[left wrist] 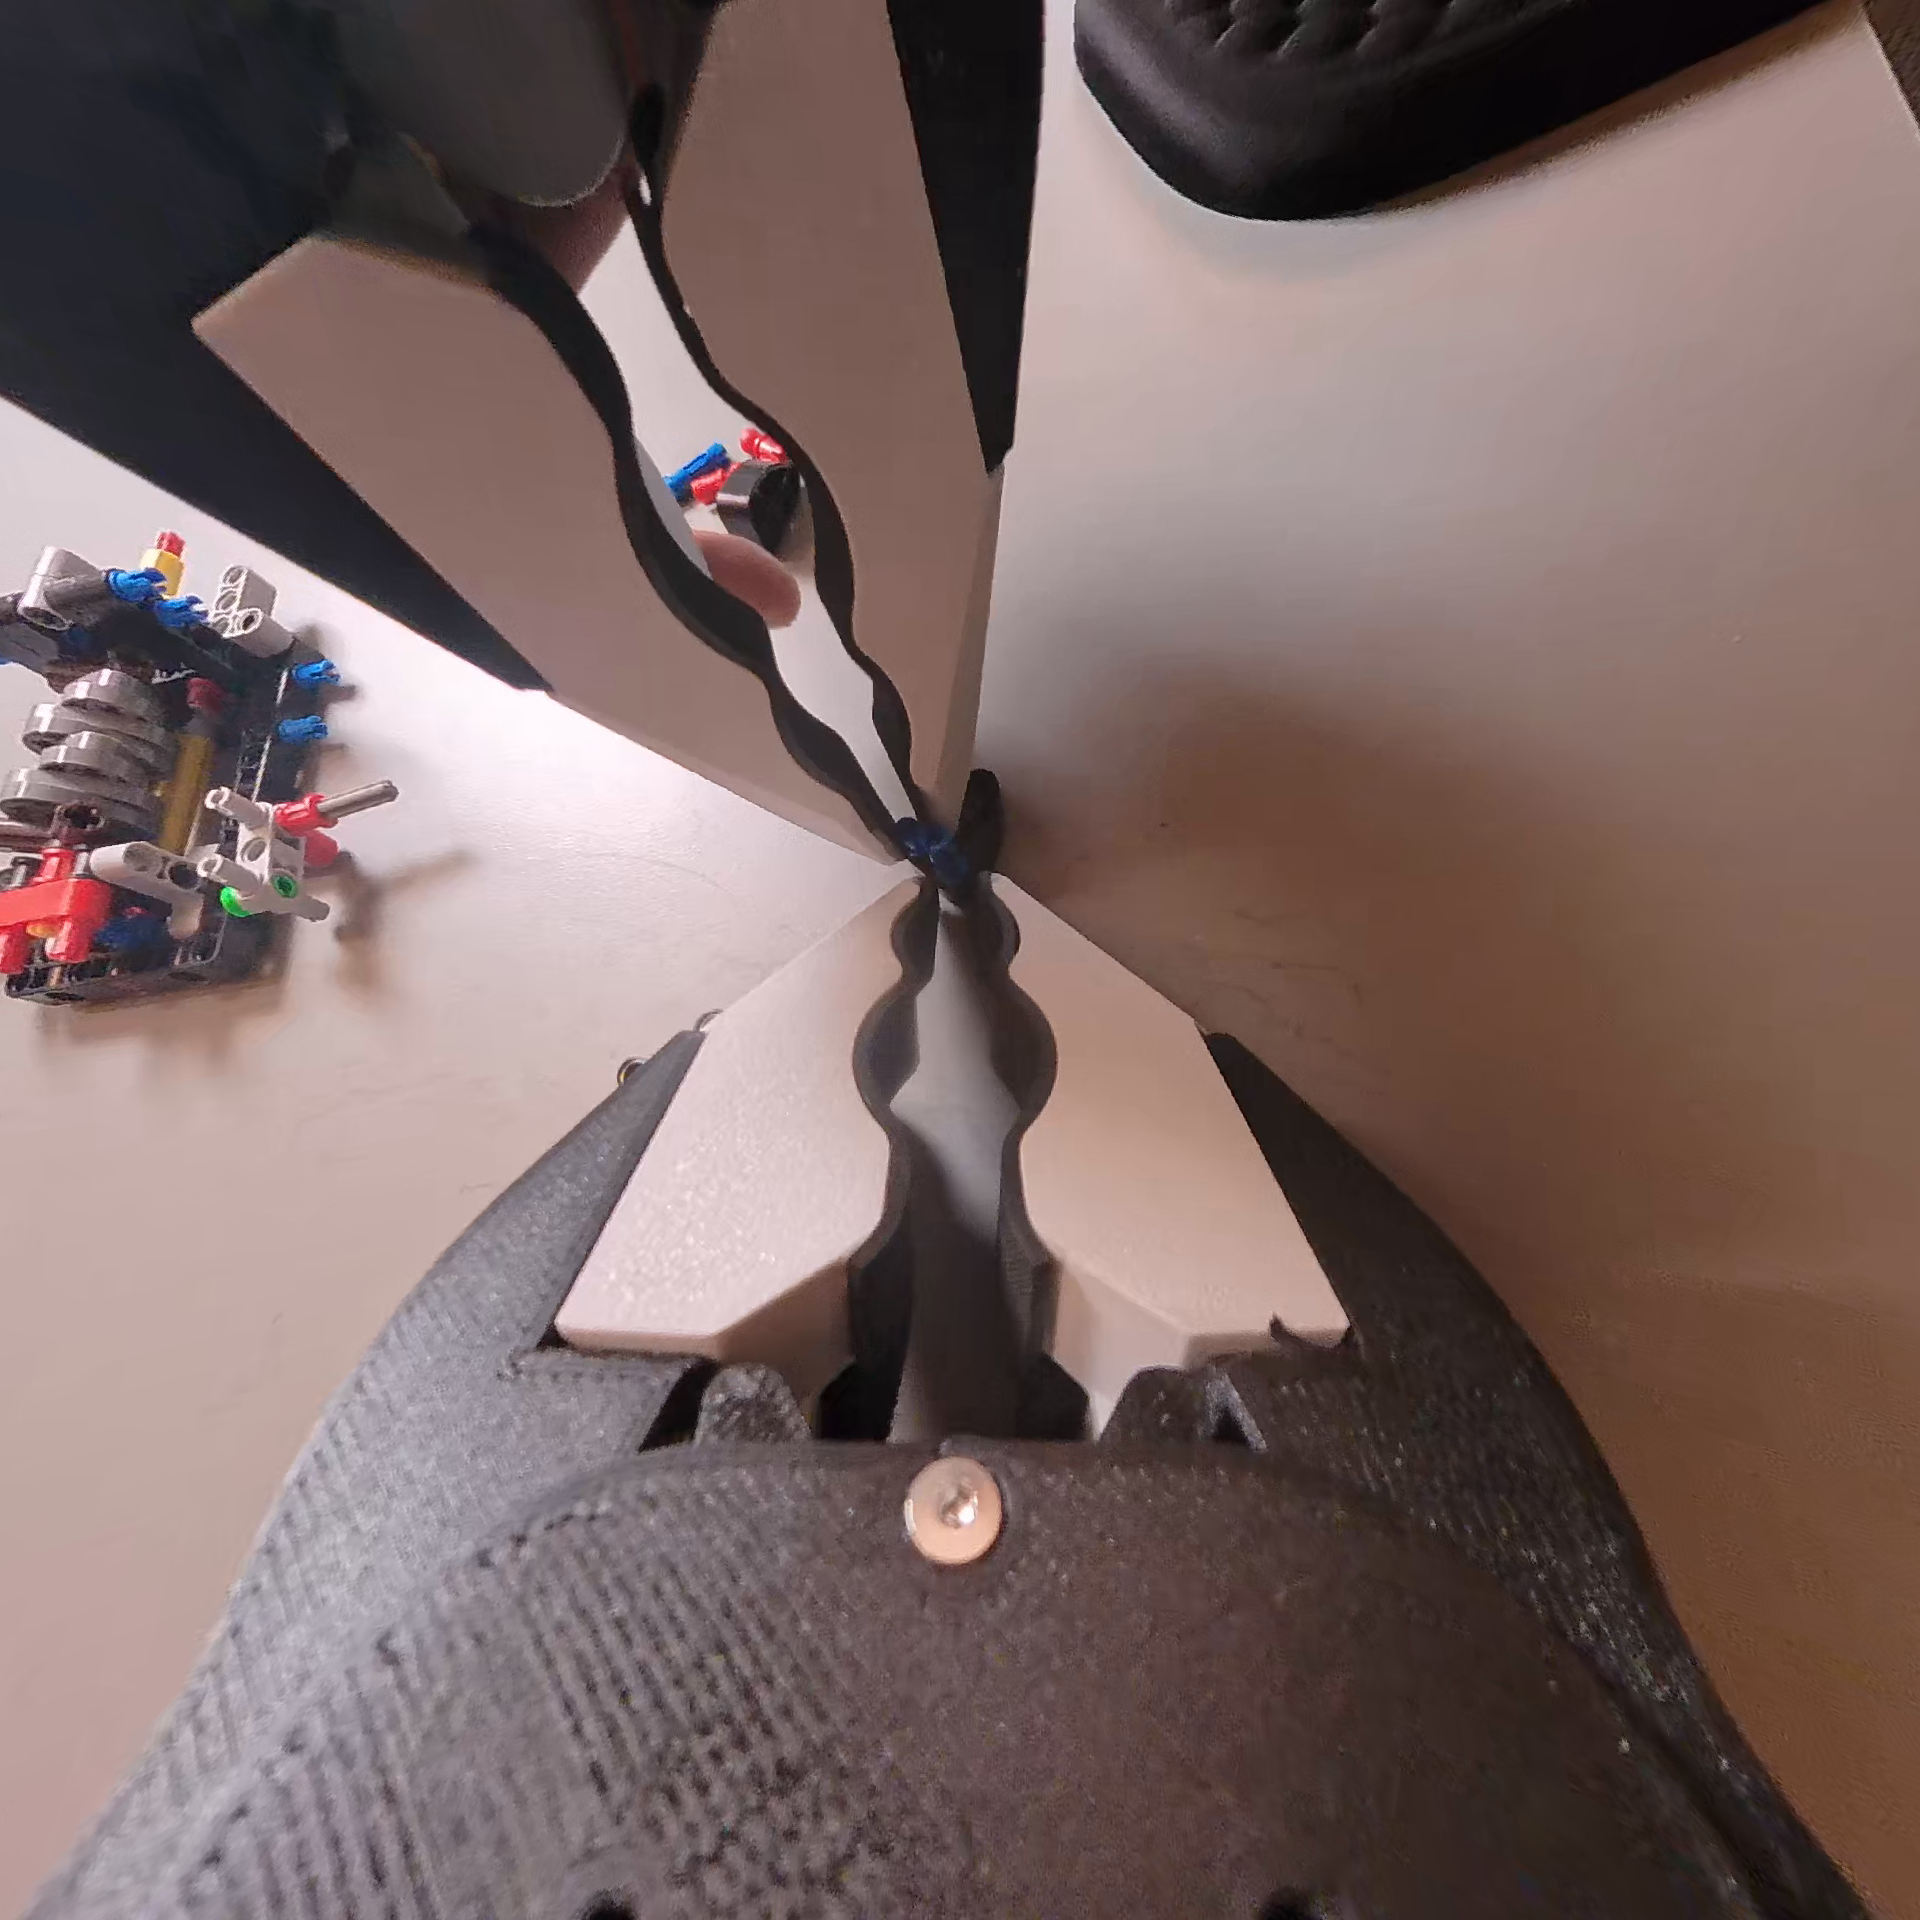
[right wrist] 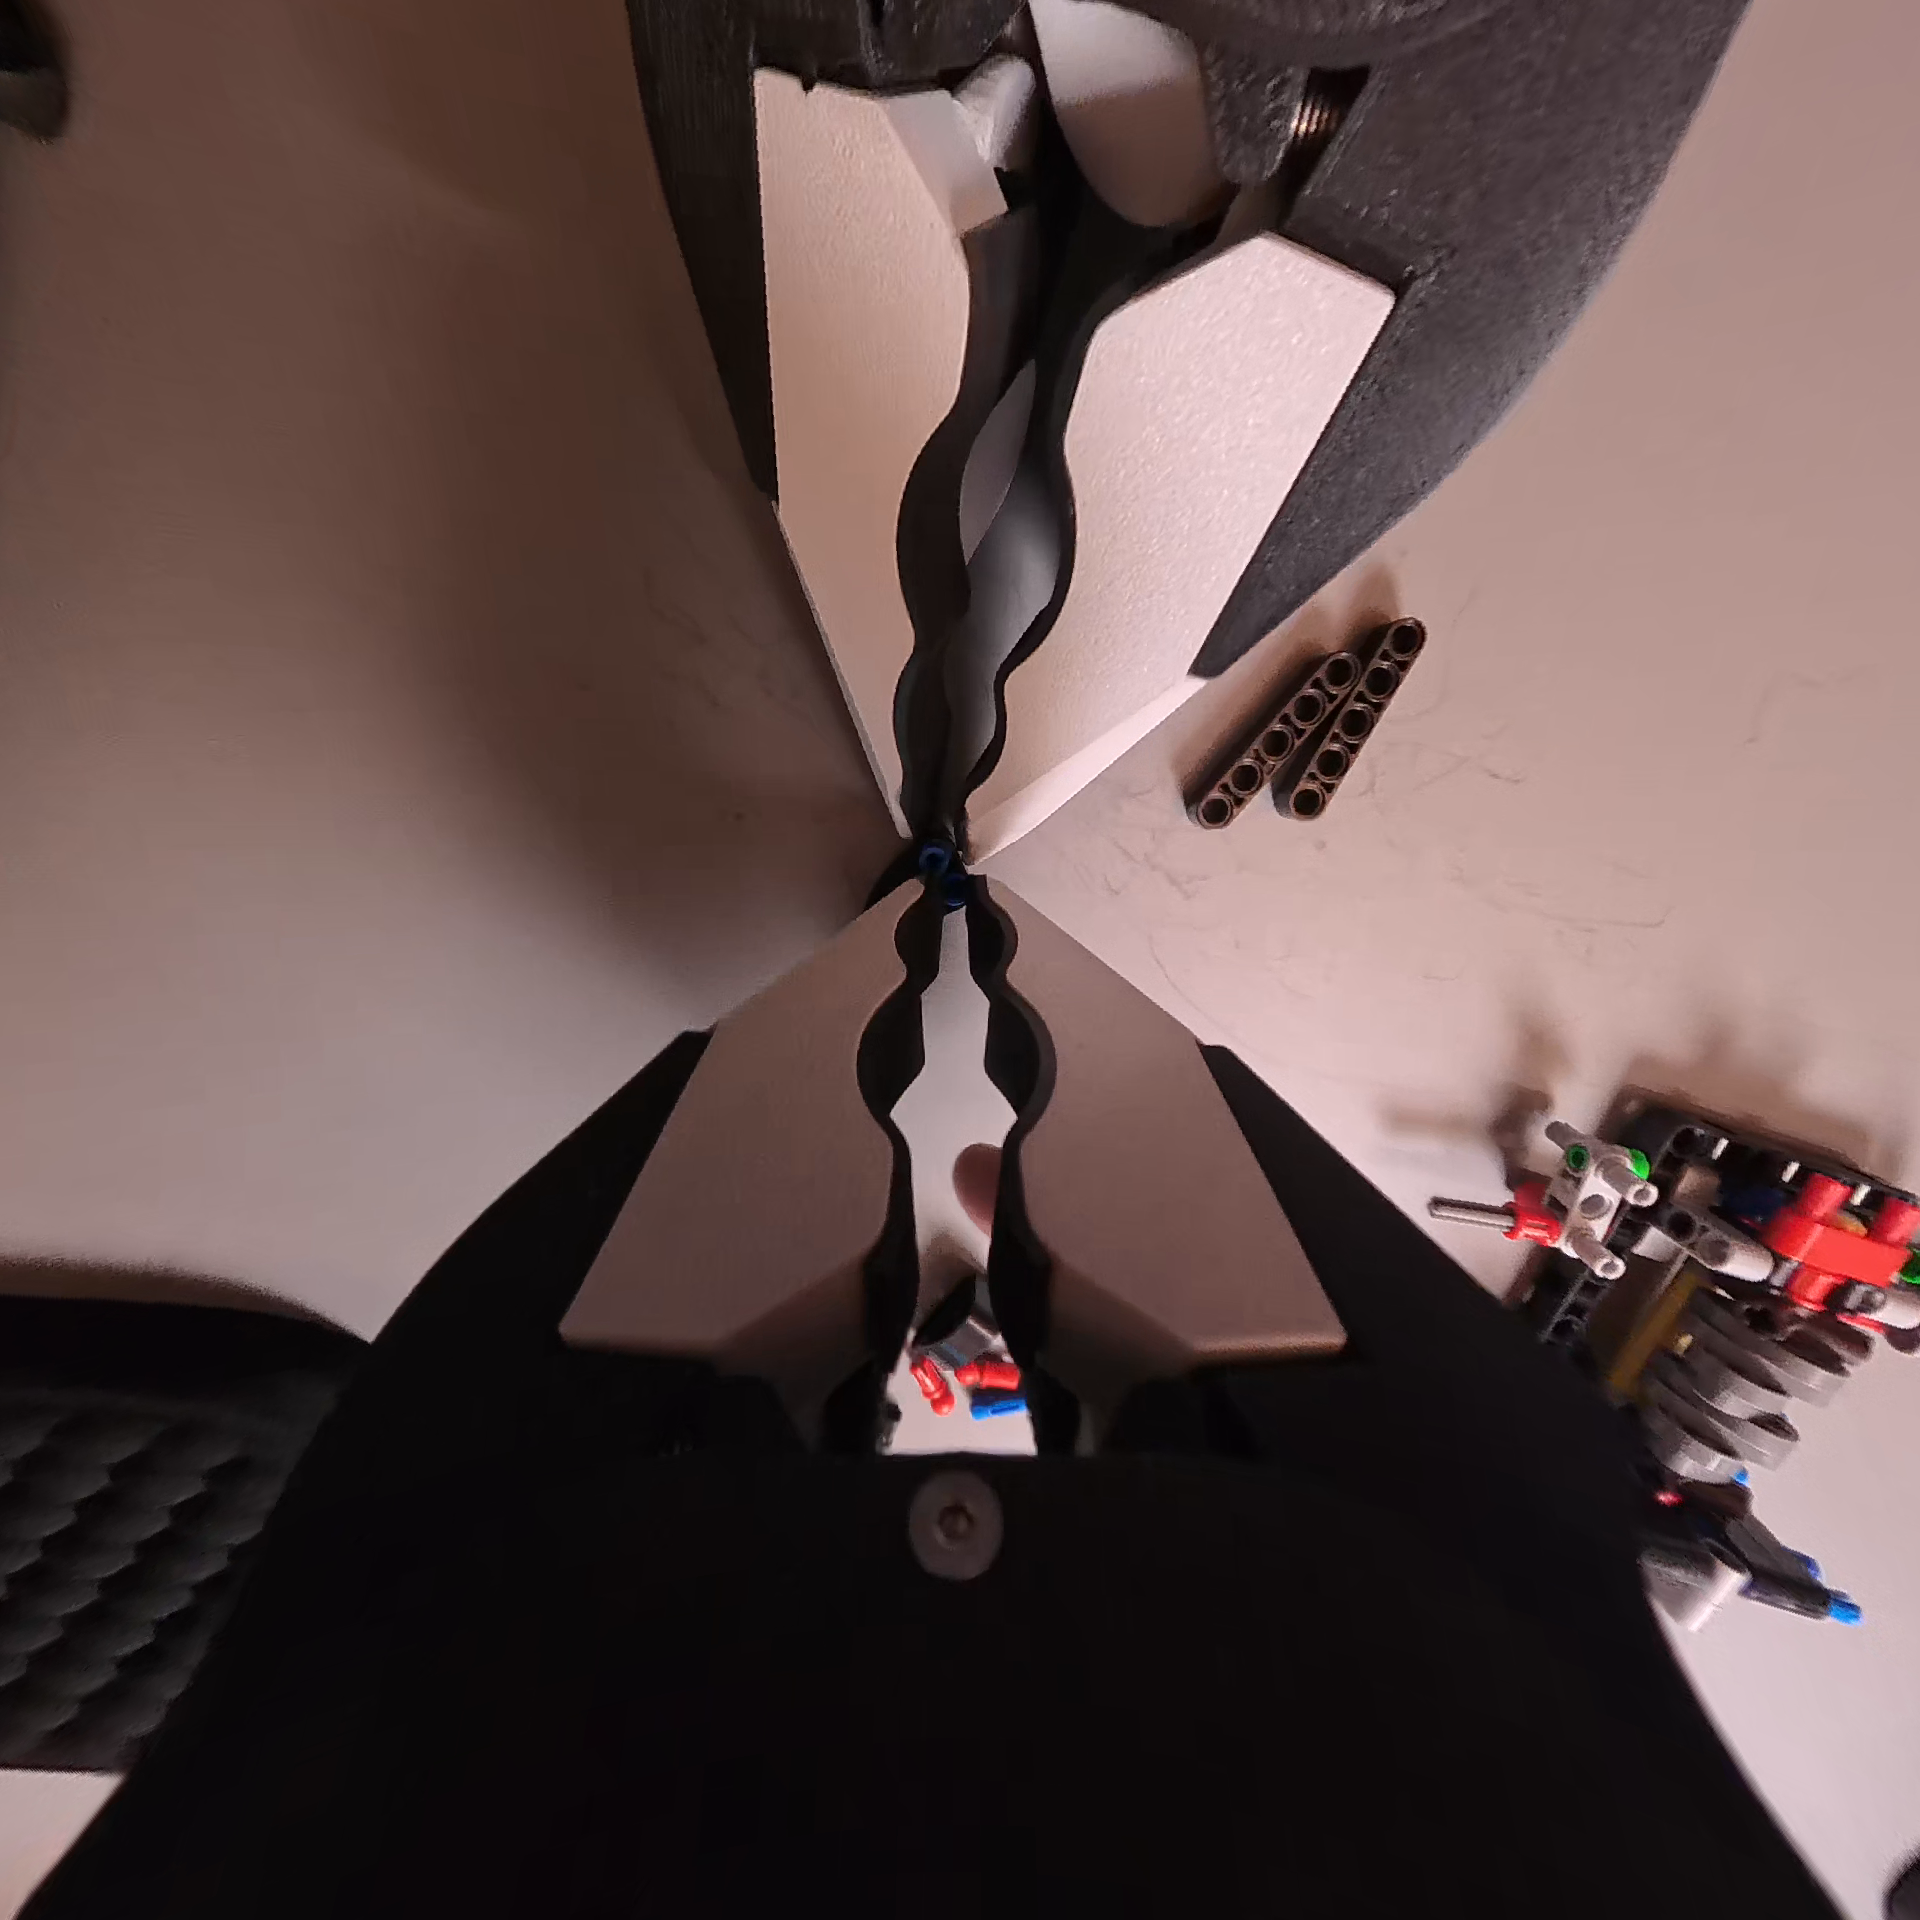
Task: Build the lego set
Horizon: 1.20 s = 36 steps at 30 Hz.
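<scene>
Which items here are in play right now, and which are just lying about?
In play: left gripper, right gripper, small blue pin pinched where both tips meet.

Lying about: partly built lego assembly, two dark beams, loose red and blue pins, black padded object.

You get warm, soft light; the right gripper [right wrist: 940,904] body sits in deep shadow, and wide-angle distortion bends the edges.

worktop [left wrist: 1455,623]: pale, matte, faint scuffs | black textured pad [left wrist: 1403,94]: lies on worktop at far edge, partly cut off by frame
</scene>
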### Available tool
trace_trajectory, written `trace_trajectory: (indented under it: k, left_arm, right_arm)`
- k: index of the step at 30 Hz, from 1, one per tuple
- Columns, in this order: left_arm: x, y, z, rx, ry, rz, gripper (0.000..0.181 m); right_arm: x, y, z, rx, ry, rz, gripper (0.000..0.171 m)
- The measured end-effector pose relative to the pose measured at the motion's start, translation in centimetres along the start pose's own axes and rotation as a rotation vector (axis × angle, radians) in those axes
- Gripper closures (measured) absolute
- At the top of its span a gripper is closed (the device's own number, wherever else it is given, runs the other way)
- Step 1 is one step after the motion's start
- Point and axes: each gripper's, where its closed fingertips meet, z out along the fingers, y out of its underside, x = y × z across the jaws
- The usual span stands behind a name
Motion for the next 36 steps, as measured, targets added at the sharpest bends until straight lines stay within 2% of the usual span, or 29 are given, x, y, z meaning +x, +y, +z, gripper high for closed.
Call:
trace_trajectory:
  k: [3,4,5,7,12,17,23,26,29,36]
  left_arm:
    - [0.0,0.0,-0.1,0.001,0.005,-0.002,0.176]
    - [0.0,0.0,0.0,0.000,0.001,-0.002,0.181]
    - [-0.1,0.1,0.0,-0.004,-0.008,0.003,0.181]
    - [-0.1,0.1,0.0,-0.005,-0.014,0.007,0.181]
    - [-0.2,0.1,-0.1,-0.003,-0.019,0.003,0.181]
    - [-0.2,0.0,-0.1,0.004,-0.008,-0.017,0.170]
    - [-0.1,-1.0,0.2,0.033,0.010,-0.083,0.166]
    - [-0.2,-1.3,0.6,0.028,0.023,-0.133,0.168]
    - [-0.4,-1.4,0.8,0.027,0.021,-0.156,0.181]
    - [-1.3,-1.4,0.7,0.044,0.034,-0.239,0.181]
  right_arm:
    - [0.1,-0.1,-0.1,0.050,0.043,0.014,0.168]
    - [0.1,0.0,-0.1,0.070,0.050,0.030,0.162]
    - [-0.1,0.4,0.0,0.075,0.046,0.048,0.148]
    - [-0.2,0.4,-0.1,0.128,0.065,0.069,0.141]
    - [-0.5,0.9,-0.6,0.225,0.126,0.108,0.145]
    - [-1.4,0.7,-1.8,0.333,0.183,0.138,0.144]
    - [-2.6,1.1,-1.3,0.374,0.355,0.065,0.132]
    - [-2.6,1.1,-0.9,0.415,0.391,0.095,0.132]
    - [-2.2,1.0,-0.8,0.446,0.430,0.102,0.133]
    - [-1.7,1.3,-1.0,0.472,0.487,0.108,0.134]
